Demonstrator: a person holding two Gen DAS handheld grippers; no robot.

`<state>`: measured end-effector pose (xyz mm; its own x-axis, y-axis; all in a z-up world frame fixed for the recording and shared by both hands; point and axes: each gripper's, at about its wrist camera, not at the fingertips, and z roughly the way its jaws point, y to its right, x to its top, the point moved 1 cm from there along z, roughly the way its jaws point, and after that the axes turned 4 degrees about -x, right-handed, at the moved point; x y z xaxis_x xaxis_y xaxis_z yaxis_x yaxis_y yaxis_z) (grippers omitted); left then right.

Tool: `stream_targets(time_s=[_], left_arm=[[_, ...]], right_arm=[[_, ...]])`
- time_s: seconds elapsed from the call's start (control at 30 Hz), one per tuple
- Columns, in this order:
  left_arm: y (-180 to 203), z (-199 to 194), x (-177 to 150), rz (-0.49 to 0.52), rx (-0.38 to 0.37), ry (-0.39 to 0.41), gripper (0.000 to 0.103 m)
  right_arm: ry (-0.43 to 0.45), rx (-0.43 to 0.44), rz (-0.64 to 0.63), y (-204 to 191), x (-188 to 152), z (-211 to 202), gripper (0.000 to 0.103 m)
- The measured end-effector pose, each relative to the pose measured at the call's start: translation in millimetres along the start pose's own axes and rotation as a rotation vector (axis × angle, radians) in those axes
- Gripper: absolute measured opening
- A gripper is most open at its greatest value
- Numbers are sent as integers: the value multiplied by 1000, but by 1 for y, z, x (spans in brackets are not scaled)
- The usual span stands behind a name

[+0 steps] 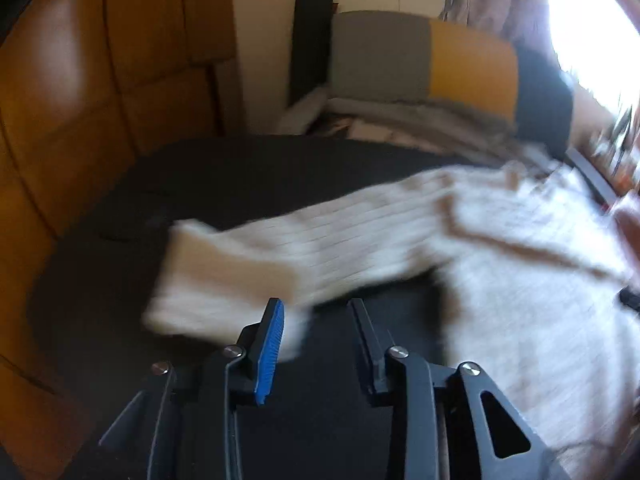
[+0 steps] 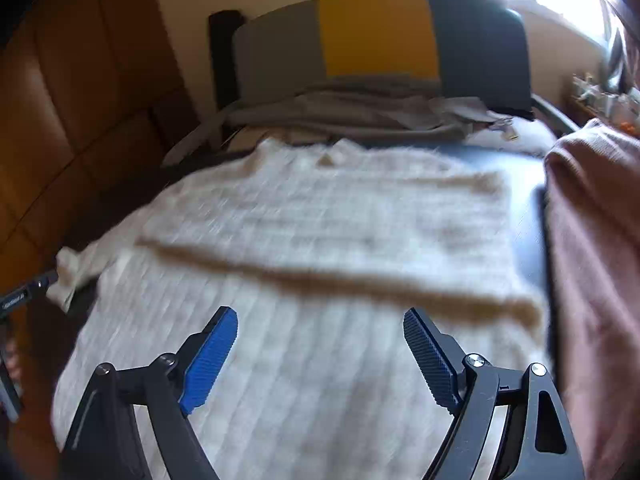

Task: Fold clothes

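Ahead of both your grippers, the dark flat work surface [image 1: 248,176] carries the cream ribbed knit sweater [image 2: 320,240], which lies spread flat with its collar at the far end. Beyond the sweater, a cushion in grey, mustard-yellow and dark blocks [image 2: 380,40] stands upright against the wall, with crumpled grey fabric [image 2: 340,116] heaped at its foot. To the left of your left gripper runs a brown leather-look padded panel [image 1: 80,80]. To the right of your right gripper hangs a fold of dusty-pink cloth [image 2: 596,260].

The sweater's long sleeve [image 1: 280,248] stretches out sideways, and its cuff end lies right in front of your left gripper [image 1: 316,308], just behind the blue pad. That gripper's fingers stand apart with nothing between them. Your right gripper [image 2: 320,320] hovers over the lower body of the sweater, its fingers spread wide and holding nothing. Both views are motion-blurred.
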<state>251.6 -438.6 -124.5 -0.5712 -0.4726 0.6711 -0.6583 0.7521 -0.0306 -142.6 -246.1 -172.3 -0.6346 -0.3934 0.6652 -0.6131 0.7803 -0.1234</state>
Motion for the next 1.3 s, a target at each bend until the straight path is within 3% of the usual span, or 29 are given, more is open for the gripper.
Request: stream_targets(time_s=[0.13, 0.17, 0.4, 0.57, 0.67, 0.7, 0.77, 0.8, 0.9, 1.07, 1.13, 1.23, 1.3], left_arm=[[-32, -1, -20, 68, 14, -33, 41], [-35, 0, -23, 104, 17, -38, 42], [-16, 11, -20, 308, -60, -69, 47], [5, 44, -18, 502, -13, -138, 48], [1, 58, -16, 504, -34, -187, 48], [-1, 60, -13, 483, -49, -187, 46], [-9, 65, -9, 404, -66, -205, 16], [-12, 67, -7, 364, -56, -203, 11], [-27, 61, -1, 197, -129, -181, 9], [-67, 24, 29, -182, -382, -64, 9], [-76, 12, 44, -290, -464, -17, 9], [-62, 0, 67, -352, -562, 40, 9], [-36, -1, 81, -339, -608, 55, 9]], right_arm=[[-40, 9, -23, -16, -25, 7, 90], [-40, 12, -28, -17, -26, 7, 96], [-40, 25, -46, -20, -30, 9, 103], [-46, 6, -64, -23, -29, 12, 103], [-47, 5, -67, -23, -29, 13, 103], [-47, 4, -69, -23, -29, 13, 103], [-47, 2, -72, -23, -29, 13, 103], [-48, 1, -74, -23, -29, 13, 103], [-50, -5, -83, -23, -29, 14, 103], [-50, -6, -87, -23, -29, 15, 103], [-49, -5, -88, -23, -29, 14, 103], [-47, -4, -87, -23, -29, 14, 103], [-45, 0, -84, -23, -29, 14, 103]])
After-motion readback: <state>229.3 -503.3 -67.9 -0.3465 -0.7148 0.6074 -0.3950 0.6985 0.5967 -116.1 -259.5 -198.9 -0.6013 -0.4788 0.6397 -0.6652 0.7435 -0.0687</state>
